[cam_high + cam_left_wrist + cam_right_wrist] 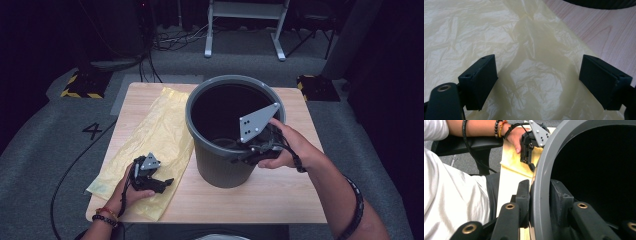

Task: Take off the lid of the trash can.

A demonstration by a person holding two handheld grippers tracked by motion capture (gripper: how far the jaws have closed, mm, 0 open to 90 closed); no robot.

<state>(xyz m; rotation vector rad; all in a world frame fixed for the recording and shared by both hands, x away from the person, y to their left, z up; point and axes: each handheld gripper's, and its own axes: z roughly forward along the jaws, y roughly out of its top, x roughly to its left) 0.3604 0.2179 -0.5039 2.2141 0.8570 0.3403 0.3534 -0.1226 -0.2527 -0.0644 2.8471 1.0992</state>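
A tall grey bin (220, 170) stands on the wooden table (280, 195), its inside dark. My right gripper (240, 150) straddles the near rim: in the right gripper view one jaw lies against the outside of the bin's rim (549, 152) and the other against the inside, so my right gripper (540, 195) is shut on the rim. A crinkled yellow plastic bag (155, 130) lies flat to the left of the bin. My left gripper (162, 184) rests low over the bag's near end, and the left gripper (537, 77) stands open over the yellow bag (534, 50) with nothing between its pads.
Bare wood (594, 27) shows between bag and bin. In the right gripper view, the person's white sleeve and a black chair sit at the table's near edge. Beyond the table lie grey carpet, cables, a white frame (245, 30) and yellow-black striped blocks (82, 85).
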